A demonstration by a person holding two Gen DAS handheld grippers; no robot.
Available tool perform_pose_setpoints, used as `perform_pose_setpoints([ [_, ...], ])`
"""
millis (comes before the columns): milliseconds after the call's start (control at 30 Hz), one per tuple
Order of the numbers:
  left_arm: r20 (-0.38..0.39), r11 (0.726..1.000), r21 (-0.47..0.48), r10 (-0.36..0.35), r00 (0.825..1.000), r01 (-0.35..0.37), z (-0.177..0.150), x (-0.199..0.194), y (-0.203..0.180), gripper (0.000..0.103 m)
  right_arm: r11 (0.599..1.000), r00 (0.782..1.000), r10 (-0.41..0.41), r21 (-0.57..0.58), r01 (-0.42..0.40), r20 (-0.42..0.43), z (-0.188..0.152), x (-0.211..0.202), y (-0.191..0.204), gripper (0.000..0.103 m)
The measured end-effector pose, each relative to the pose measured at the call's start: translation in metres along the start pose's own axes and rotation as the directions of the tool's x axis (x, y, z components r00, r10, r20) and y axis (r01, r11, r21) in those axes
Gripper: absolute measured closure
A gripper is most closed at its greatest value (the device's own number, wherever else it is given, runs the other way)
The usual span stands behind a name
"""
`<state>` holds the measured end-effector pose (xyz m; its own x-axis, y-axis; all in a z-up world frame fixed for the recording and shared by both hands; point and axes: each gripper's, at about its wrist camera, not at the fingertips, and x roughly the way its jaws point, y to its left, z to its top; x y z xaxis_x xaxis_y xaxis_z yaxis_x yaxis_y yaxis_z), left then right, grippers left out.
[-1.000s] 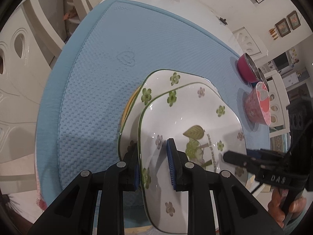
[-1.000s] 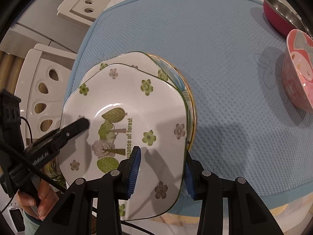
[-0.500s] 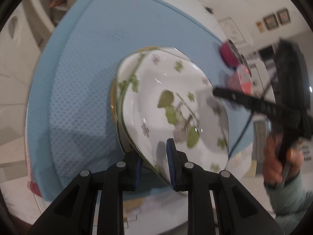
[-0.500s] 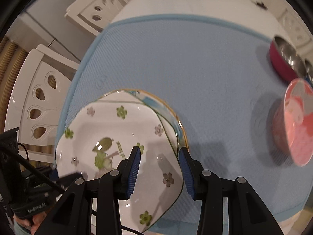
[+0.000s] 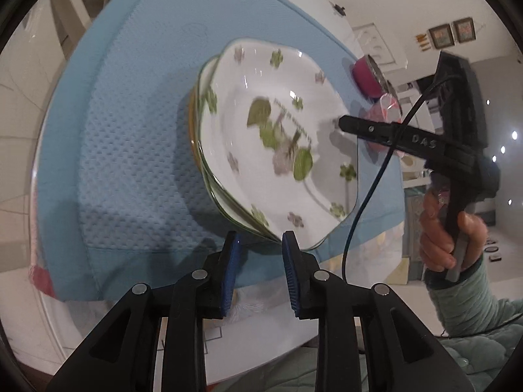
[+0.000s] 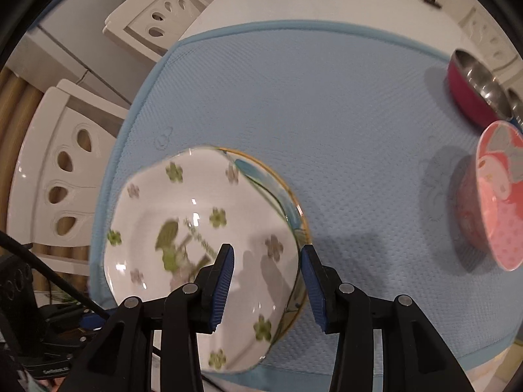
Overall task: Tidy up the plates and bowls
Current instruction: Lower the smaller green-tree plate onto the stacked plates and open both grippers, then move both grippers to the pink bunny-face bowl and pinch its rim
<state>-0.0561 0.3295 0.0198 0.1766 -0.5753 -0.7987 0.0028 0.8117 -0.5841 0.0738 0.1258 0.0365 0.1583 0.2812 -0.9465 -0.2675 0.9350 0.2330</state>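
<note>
Left tool (image 5: 260,254) open at the plates' (image 5: 278,196) rim, right tool (image 6: 266,268) astride it, grip unclear: nudge them square by the mat's (image 5: 130,130) near edge, gently.

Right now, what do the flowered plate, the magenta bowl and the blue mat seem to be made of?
Flowered plate: likely glazed ceramic, glossy white with sharp highlights. Magenta bowl: shiny metal inside, seemingly steel, coloured outer wall. Blue mat: soft-looking, matte, dimpled; fabric or foam, unclear.

open blue mat (image 6: 327,104) beyond plate stack (image 6: 202,238), bowls (image 6: 490,176) crowding right edge
</note>
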Motion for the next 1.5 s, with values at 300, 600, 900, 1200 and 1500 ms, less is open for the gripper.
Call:
perform_pose_setpoints([
  [300,0.001,0.999,0.010,0.030,1.000,-0.030,0.008,0.011,-0.007,0.073,0.997,0.998,0.049,0.060,-0.047,-0.040,-0.005,0.005,-0.013,0.061],
  [600,0.048,0.986,0.069,0.146,0.988,-0.149,0.022,-0.018,0.001,0.075,0.994,0.998,0.064,0.084,-0.066,0.022,-0.017,-0.023,-0.027,0.061],
  [900,0.135,0.951,0.280,0.097,0.986,-0.132,0.059,-0.031,-0.072,0.075,0.982,0.989,0.089,0.154,-0.107,0.122,-0.037,-0.064,-0.046,0.061],
  [1200,0.173,0.910,0.395,0.060,0.983,-0.125,0.107,0.004,-0.181,0.037,0.965,0.945,-0.002,0.250,-0.085,0.327,-0.035,-0.138,-0.129,0.046],
  [1500,0.142,0.923,0.359,0.095,0.985,-0.141,0.151,0.098,-0.269,0.036,0.917,0.949,-0.089,0.398,-0.040,0.301,-0.026,-0.149,-0.278,0.046],
])
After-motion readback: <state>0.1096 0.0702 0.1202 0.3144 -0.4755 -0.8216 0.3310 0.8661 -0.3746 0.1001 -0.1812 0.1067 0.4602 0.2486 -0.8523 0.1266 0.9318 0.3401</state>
